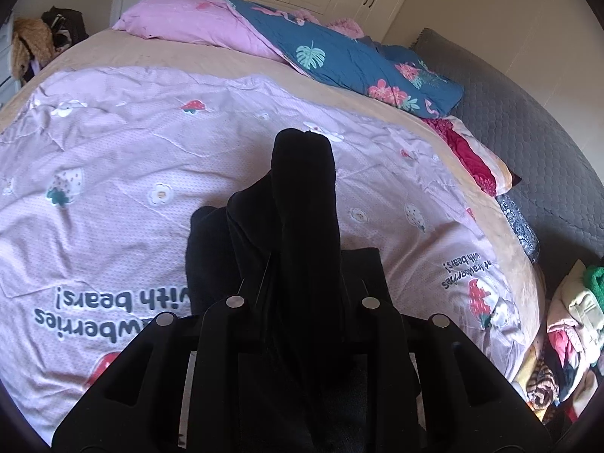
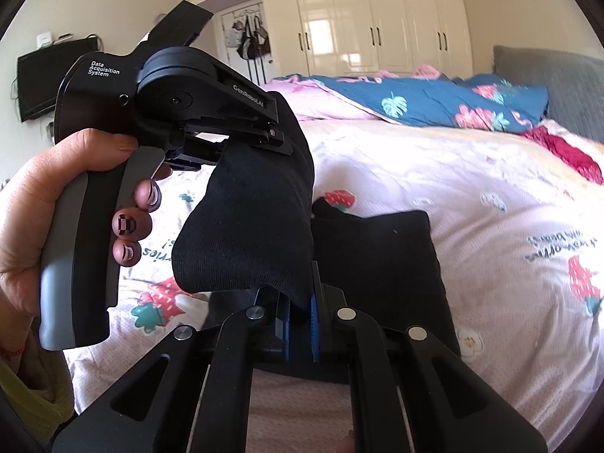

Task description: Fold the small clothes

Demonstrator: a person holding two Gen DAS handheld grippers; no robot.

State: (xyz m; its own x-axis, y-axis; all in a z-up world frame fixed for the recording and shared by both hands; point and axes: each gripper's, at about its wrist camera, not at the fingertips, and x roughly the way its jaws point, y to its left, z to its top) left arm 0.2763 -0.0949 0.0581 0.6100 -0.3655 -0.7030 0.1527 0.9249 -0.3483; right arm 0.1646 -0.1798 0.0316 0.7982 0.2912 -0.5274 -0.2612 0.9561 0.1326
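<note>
Both sets of fingers, left [image 2: 288,143] and right [image 2: 300,324], were clenched on one black sock [image 2: 249,226], which I held stretched between them above the bed [image 2: 490,196], I judged to fold it, with another dark piece [image 2: 377,253] lying just beyond.

A black sock [image 2: 245,222] hangs stretched in the air above another folded black garment [image 2: 377,253].

You're in a home bedroom: big bed [image 1: 234,60] with strawberry-print quilt [image 1: 113,158], pink pillow [image 1: 188,19] at its far edge, cream wardrobe doors [image 2: 377,19] behind, wall TV [image 2: 41,79], bags [image 2: 251,43] hung by the door.
</note>
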